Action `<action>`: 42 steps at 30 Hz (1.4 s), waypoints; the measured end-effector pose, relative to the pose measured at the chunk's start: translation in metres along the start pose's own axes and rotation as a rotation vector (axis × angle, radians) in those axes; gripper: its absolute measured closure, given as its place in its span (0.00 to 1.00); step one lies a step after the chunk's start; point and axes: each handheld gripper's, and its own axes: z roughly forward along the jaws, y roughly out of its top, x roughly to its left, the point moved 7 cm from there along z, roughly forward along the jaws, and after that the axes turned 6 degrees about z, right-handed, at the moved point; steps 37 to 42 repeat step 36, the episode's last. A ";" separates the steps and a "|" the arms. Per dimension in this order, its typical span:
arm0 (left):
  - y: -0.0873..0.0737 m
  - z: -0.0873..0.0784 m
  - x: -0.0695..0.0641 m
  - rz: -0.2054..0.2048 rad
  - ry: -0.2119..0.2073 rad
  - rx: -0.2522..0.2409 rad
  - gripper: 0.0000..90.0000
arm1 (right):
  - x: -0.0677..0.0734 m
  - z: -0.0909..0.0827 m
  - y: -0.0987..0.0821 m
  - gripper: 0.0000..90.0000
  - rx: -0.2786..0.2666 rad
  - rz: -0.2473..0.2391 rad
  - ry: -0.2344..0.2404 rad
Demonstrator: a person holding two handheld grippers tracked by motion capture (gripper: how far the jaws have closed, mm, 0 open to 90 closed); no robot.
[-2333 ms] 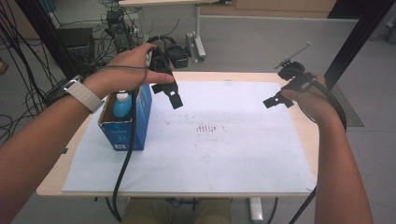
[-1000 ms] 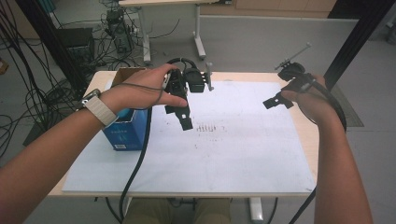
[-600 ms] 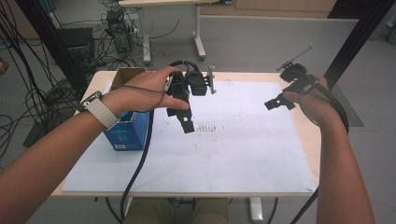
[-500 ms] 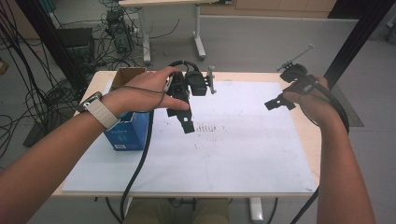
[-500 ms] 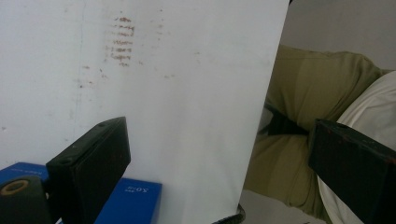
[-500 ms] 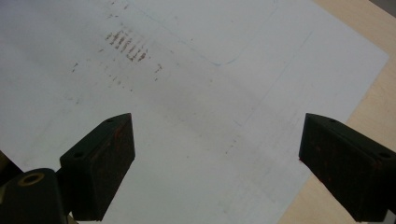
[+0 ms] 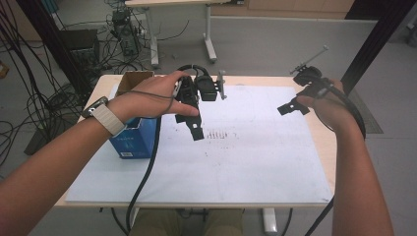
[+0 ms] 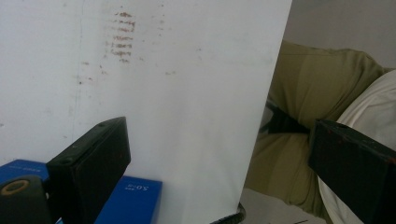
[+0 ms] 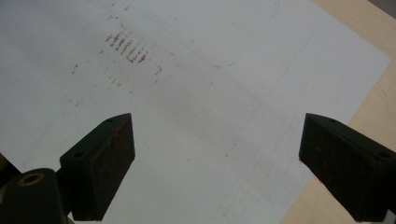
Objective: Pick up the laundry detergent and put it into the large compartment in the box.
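Note:
My left gripper (image 7: 193,123) hangs over the middle of a white sheet (image 7: 246,162) that covers the wooden table (image 7: 325,142). In the left gripper view, the left gripper (image 8: 219,168) is open with nothing between its jaws. Just left of it stands a blue box (image 7: 132,141), whose blue side (image 8: 133,196) is at that view's lower left. My right gripper (image 7: 291,107) is held above the sheet's far right part. In the right gripper view, the right gripper (image 9: 215,172) is open and empty. Rows of brown marks (image 7: 216,133) stain the sheet.
The blue box has an open brown top (image 7: 135,78) partly hidden by the left wrist. Cables (image 7: 29,108) and equipment lie on the floor to the left. Another table's legs (image 7: 209,34) stand beyond the far edge. A black post (image 7: 373,34) rises at the right.
The left hand has carried its gripper from above the blue box rightward to over the sheet's middle, then nearly held still. The right gripper has stayed in place.

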 end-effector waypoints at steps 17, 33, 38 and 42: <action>-0.001 0.004 0.003 -0.001 -0.003 0.006 0.07 | 0.000 0.002 -0.001 0.12 0.002 0.005 0.001; -0.001 0.005 0.004 -0.005 -0.008 0.007 0.07 | -0.001 0.002 -0.005 0.12 0.001 0.011 -0.001; -0.002 0.006 0.004 -0.007 -0.004 0.003 0.07 | -0.001 0.002 -0.005 0.12 0.001 0.012 -0.001; -0.002 0.006 0.004 -0.007 -0.004 0.003 0.07 | -0.001 0.002 -0.005 0.12 0.001 0.012 -0.001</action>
